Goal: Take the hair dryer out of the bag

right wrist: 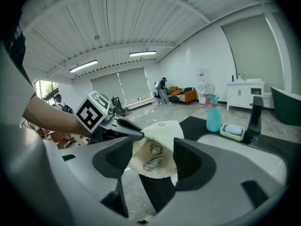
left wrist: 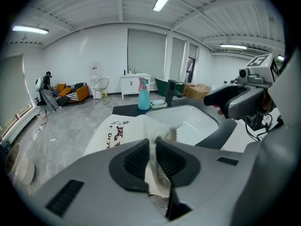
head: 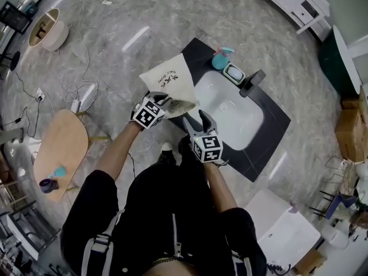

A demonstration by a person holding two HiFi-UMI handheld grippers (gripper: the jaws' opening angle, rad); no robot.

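Note:
A cream cloth bag with dark print lies on the black counter, left of the white sink. My left gripper is shut on the bag's rim and holds the mouth up; in the left gripper view the cloth is pinched between the pads. My right gripper stands open just in front of the bag's mouth. In the right gripper view the open bag shows a pale coiled cord inside it, between and beyond my right gripper's jaws. The rest of the hair dryer is hidden.
A teal spray bottle, a soap dish and a black faucet stand at the sink's far side. A wooden side table is at the left, with cables on the floor beyond it.

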